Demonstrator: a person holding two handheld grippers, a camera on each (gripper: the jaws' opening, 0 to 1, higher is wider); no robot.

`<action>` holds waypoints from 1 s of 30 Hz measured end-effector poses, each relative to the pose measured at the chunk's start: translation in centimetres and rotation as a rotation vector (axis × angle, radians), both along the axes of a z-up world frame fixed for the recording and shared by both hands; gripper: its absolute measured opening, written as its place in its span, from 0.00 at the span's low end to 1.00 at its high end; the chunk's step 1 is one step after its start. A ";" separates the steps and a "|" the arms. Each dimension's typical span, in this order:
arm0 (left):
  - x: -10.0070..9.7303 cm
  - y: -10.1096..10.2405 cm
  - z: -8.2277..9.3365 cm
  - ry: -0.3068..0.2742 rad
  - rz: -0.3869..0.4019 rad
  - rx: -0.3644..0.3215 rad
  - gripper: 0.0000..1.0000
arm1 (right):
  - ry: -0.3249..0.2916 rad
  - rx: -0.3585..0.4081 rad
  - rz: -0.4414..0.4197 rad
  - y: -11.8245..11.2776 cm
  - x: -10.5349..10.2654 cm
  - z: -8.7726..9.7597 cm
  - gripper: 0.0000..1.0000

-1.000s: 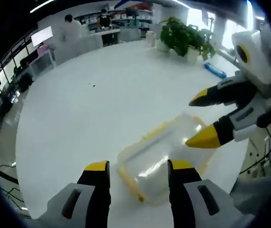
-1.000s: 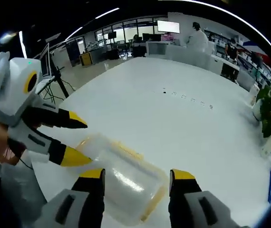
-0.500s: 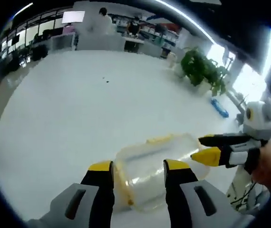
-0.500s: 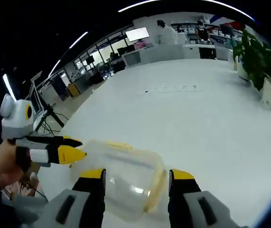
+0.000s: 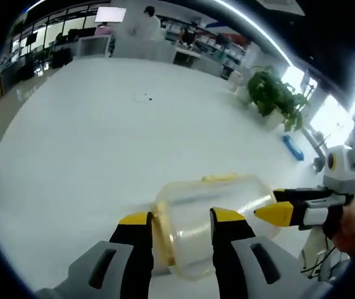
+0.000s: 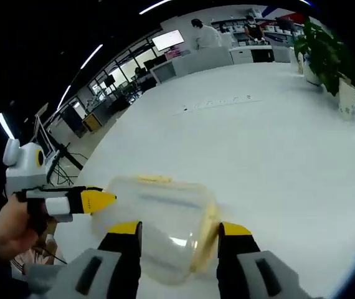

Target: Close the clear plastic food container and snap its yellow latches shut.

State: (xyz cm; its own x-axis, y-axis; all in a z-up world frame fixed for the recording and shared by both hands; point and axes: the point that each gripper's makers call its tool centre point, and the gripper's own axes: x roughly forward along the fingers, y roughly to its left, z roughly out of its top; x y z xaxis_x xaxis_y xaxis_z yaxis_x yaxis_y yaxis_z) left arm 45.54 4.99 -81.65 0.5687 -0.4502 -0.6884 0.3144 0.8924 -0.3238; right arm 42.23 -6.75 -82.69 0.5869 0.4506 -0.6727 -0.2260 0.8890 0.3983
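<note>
On the white surface point(image 5: 71, 143), lower centre, my left tool point(image 5: 180, 219) and right tool point(image 6: 179, 228) stand wide around the container point(image 5: 212, 208); I'd press squarely onto each yellow latch point(image 6: 207, 237).

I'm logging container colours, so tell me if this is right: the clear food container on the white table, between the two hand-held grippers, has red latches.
Not quite: the latches are yellow, not red, as the left gripper view shows. The rest holds: the clear container sits on the white table.
</note>
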 end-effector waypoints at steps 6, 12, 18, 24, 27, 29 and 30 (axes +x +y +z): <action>-0.5 -0.5 0.1 0.010 -0.024 -0.059 0.30 | 0.003 0.054 -0.024 0.2 -0.6 -0.6 0.42; -0.6 0.0 0.1 0.016 -0.015 -0.062 0.30 | 0.007 0.044 -0.051 0.0 0.2 -0.1 0.42; -0.4 0.6 0.1 0.014 -0.011 -0.062 0.30 | -0.006 0.039 -0.033 0.4 0.5 -0.1 0.42; 0.4 1.8 0.0 0.011 -0.006 -0.056 0.30 | -0.002 0.040 -0.011 1.4 1.5 -0.1 0.42; 1.2 2.3 0.0 0.008 0.004 -0.057 0.30 | -0.007 0.039 -0.006 2.2 2.2 -0.1 0.42; 1.8 2.8 -0.1 0.008 0.009 -0.057 0.30 | -0.011 0.040 -0.005 2.7 2.8 0.0 0.42; 2.0 3.2 -0.1 0.008 0.012 -0.058 0.30 | -0.014 0.041 -0.005 2.9 3.0 0.0 0.42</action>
State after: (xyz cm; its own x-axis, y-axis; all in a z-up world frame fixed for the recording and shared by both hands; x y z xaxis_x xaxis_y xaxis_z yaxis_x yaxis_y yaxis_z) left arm 47.56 8.20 -81.71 0.5685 -0.4823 -0.6664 0.3008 0.8759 -0.3773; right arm 45.25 -3.82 -82.72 0.5981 0.4746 -0.6457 -0.2272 0.8732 0.4312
